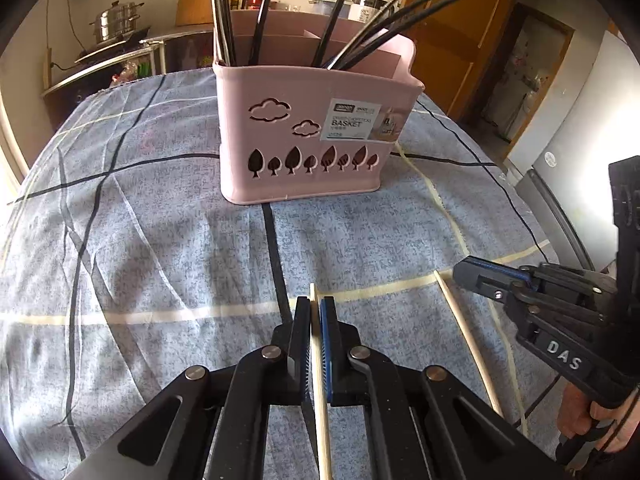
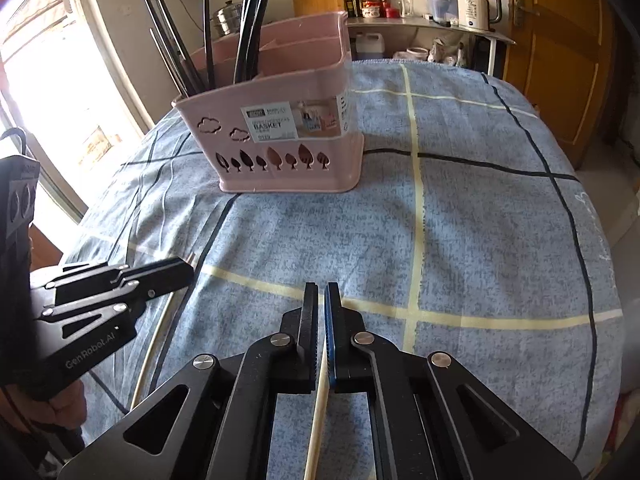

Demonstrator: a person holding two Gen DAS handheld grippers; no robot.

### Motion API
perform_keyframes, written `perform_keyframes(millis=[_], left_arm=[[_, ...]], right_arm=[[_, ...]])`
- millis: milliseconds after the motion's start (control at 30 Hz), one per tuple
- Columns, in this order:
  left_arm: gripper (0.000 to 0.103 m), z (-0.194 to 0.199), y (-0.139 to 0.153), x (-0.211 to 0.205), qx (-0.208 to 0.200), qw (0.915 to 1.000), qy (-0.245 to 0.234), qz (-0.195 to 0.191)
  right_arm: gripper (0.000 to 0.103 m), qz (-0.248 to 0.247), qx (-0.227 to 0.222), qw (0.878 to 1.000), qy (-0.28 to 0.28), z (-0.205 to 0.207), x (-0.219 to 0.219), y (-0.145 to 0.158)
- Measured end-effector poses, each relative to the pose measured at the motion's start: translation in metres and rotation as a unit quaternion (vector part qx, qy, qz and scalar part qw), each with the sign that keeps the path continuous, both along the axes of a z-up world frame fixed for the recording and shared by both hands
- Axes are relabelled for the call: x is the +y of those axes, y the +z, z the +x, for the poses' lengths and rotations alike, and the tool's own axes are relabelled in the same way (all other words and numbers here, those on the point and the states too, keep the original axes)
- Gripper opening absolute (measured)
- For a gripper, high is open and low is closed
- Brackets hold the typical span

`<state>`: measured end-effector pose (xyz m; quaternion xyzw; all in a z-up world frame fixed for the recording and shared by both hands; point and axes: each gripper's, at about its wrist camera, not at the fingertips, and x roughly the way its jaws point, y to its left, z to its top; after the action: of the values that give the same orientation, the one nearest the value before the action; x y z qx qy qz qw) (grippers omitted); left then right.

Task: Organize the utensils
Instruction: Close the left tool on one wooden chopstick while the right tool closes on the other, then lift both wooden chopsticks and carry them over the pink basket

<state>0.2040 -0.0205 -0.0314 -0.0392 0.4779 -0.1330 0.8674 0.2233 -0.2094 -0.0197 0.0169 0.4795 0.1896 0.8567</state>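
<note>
A pink utensil basket (image 1: 304,132) (image 2: 280,148) stands upright on the blue checked tablecloth, with several long black chopsticks (image 1: 260,12) (image 2: 176,48) leaning in its compartments. In front of it my left gripper (image 1: 315,304) is shut on a pale wooden chopstick (image 1: 322,420) that runs back between its pads. The right gripper (image 2: 322,292) is shut on a second pale chopstick (image 2: 316,420). In the left wrist view the right gripper (image 1: 464,274) sits low at the right, its chopstick (image 1: 468,340) slanting over the cloth. The left gripper (image 2: 186,274) shows at the left of the right wrist view.
The tablecloth (image 1: 160,240) covers a rounded table whose edges fall away left and right. Behind it are a counter with a kettle (image 2: 478,6) and jars, a steel pot (image 1: 116,20), and a wooden door (image 2: 560,60). A hand (image 1: 592,420) grips the right tool's handle.
</note>
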Motion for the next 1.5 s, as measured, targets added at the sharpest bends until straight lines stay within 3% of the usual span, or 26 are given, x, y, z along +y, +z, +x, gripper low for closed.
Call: perform_keyframes(millis=[200, 467, 600, 733, 900, 1033, 1300, 1500], left_arm=[[0.005, 0.004, -0.013, 0.002, 0.017, 0.9998, -0.003, 0.008], [0.005, 0.009, -0.019, -0.003, 0.025, 0.9991, -0.01, 0.033], [0.005, 0.011, -0.018, -0.009, 0.03, 0.9981, -0.02, 0.051], [0.005, 0.01, -0.011, -0.01, 0.025, 0.9985, -0.024, 0.042], [0.004, 0.005, 0.017, -0.009, -0.01, 0.9991, -0.029, 0.031], [0.004, 0.001, 0.057, -0.004, -0.053, 0.9979, -0.033, 0.016], [0.004, -0.01, 0.137, 0.009, -0.145, 0.9888, -0.035, -0.006], [0.004, -0.019, 0.162, 0.013, -0.174, 0.9841, -0.032, -0.011]], right_arm=[[0.009, -0.022, 0.026, 0.999, 0.005, 0.003, 0.003, -0.02], [0.006, -0.039, 0.026, 0.999, 0.017, 0.008, 0.009, -0.024], [0.005, -0.03, 0.031, 0.999, 0.015, 0.009, 0.006, -0.023], [0.005, -0.011, 0.02, 1.0, 0.013, 0.007, 0.002, -0.012], [0.005, 0.005, -0.01, 1.0, 0.009, 0.004, -0.003, 0.014], [0.005, 0.021, -0.044, 0.999, 0.005, 0.002, -0.007, 0.044], [0.005, 0.047, -0.117, 0.992, -0.006, -0.007, -0.014, 0.102], [0.005, 0.06, -0.161, 0.985, -0.013, -0.017, -0.019, 0.132]])
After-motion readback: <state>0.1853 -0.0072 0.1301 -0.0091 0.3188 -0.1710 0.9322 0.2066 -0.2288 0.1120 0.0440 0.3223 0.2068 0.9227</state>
